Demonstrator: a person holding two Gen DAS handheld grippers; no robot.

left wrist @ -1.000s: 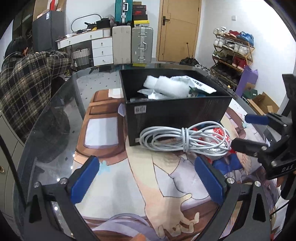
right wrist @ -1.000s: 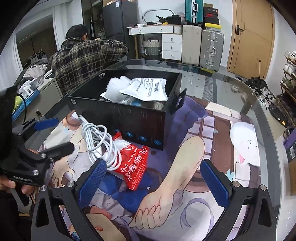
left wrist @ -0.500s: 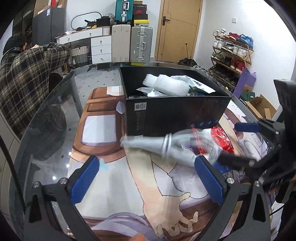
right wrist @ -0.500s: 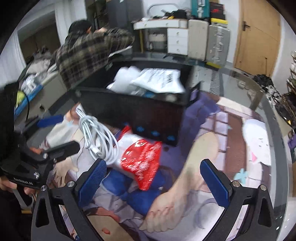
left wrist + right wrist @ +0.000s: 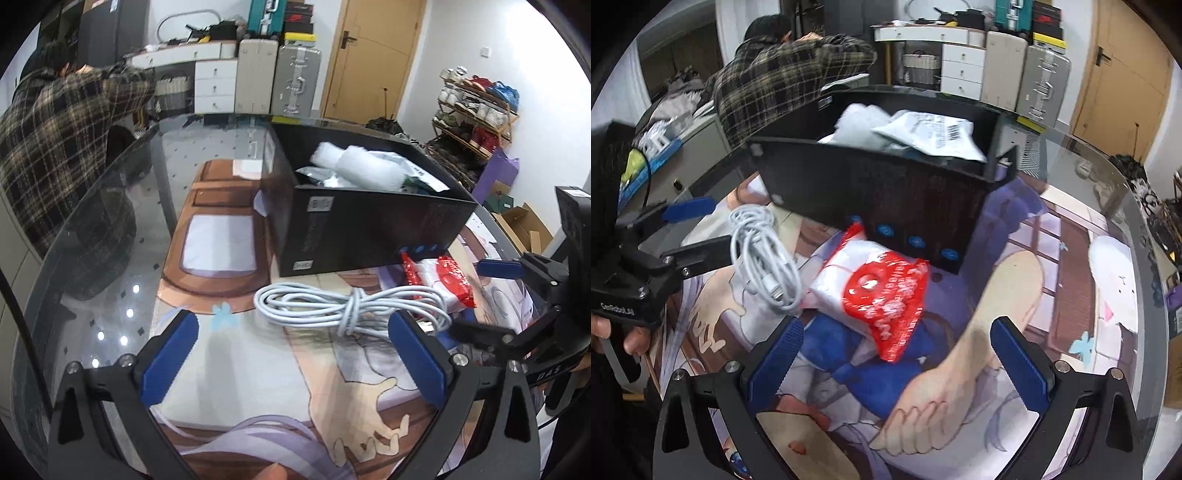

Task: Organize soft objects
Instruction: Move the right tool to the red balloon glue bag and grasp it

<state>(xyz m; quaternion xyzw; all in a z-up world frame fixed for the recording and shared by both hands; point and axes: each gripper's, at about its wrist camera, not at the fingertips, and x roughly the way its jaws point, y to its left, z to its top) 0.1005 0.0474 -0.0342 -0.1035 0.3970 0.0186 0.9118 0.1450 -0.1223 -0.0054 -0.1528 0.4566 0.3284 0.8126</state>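
Observation:
A coiled white cable lies on the printed mat in front of a black box; it also shows in the right wrist view. A red and white packet lies beside it, also in the left wrist view. The box holds white bubble wrap and a white mailer bag. My left gripper is open just before the cable. My right gripper is open just before the packet. Each gripper shows in the other's view.
The printed mat covers a round glass table. A person in a plaid shirt bends at the table's far left. Suitcases, drawers and a shoe rack stand behind.
The cable and packet have slid along the mat in front of the box. Both grippers have come closer to the objects and stay open.

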